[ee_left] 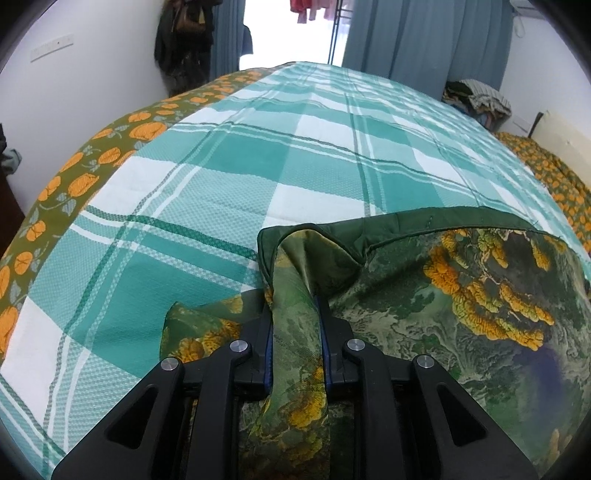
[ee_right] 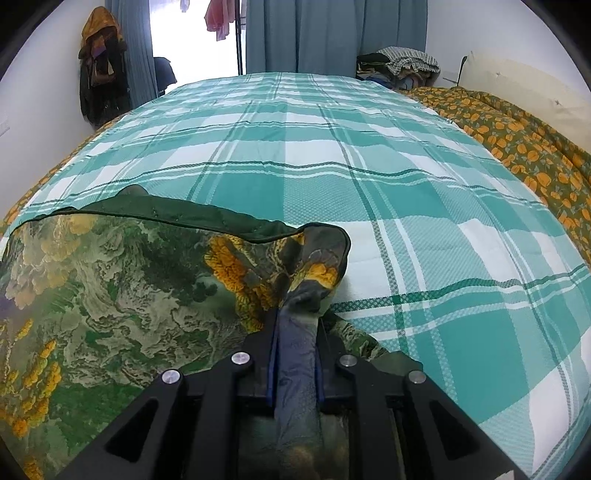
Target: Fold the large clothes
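Note:
A large green garment [ee_left: 443, 295] with yellow-orange flower print and a dark green hem lies over the near part of a bed covered by a teal-and-white checked sheet [ee_left: 258, 166]. My left gripper [ee_left: 295, 306] is shut on the garment's left corner, fabric bunched between its fingers. My right gripper [ee_right: 295, 317] is shut on the garment's right corner [ee_right: 310, 266]. The garment [ee_right: 110, 295] stretches between the two grippers, its hem edge raised a little above the sheet [ee_right: 369, 147].
An olive bedspread with orange flowers [ee_left: 74, 177] borders the sheet on both sides [ee_right: 517, 147]. A pile of folded clothes [ee_right: 402, 62] sits at the far right corner. Blue curtains [ee_right: 314, 33], a bright doorway and hanging dark clothes [ee_right: 103, 74] stand beyond the bed.

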`<state>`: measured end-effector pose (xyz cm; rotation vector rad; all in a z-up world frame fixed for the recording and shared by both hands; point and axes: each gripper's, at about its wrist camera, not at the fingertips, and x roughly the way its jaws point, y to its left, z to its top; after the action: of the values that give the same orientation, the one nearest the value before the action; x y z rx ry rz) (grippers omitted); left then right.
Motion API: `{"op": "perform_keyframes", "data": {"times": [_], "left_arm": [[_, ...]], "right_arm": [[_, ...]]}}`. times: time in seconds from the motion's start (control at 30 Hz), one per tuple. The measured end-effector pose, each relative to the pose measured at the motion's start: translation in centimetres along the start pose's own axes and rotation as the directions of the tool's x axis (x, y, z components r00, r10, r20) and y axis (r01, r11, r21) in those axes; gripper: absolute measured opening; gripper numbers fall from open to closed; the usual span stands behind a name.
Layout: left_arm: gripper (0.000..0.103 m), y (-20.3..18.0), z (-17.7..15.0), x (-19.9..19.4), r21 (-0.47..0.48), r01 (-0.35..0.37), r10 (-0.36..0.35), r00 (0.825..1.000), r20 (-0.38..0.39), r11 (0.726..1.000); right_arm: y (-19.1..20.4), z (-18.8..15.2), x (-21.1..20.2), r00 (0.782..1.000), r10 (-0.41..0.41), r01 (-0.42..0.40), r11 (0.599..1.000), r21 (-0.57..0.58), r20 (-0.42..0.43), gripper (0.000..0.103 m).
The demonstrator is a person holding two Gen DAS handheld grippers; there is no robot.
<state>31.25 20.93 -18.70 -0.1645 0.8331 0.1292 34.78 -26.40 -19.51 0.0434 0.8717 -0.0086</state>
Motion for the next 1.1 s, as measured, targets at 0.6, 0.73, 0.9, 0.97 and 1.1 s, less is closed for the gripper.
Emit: {"op": "perform_keyframes", "data": {"times": [0.6,0.73,0.9,0.97,1.1], "left_arm": [[0.086,0.9,1.6,-3.0,0.013,-0.061,0.061,0.996,-0.057,0.998],[0.088,0.8,1.4,-7.3,0.048,-0.083,0.083,0.996,-0.019,0.995],[0.095,-4.1,2.1,-12.5,0.13,0.048,-0.062,0.992,0.107,0.99],[0.095,-7.6,2.6,-12.3,0.174,0.133,-0.149,0.986,0.08,0.976],[0.095,-15.2,3.0,-9.9,0.25,0.242,-0.254,0.967,0.014,0.937]], "right_arm": [[-5.8,1.3,-2.2,0.977,0.213,-0.209,0.945,0.25,0.014,0.05],[-9.0,1.4,-6.6,0.982,0.169,-0.187,0.941,0.282,0.088,0.061],[-7.5,1.6,-12.5,0.941,0.282,-0.313,0.936,0.16,0.188,0.061],[-5.5,1.5,-13.1,0.898,0.401,-0.425,0.897,0.123,0.18,0.061],[-1.3,0.3,-10.6,0.884,0.46,-0.466,0.88,0.092,0.083,0.061]]}}
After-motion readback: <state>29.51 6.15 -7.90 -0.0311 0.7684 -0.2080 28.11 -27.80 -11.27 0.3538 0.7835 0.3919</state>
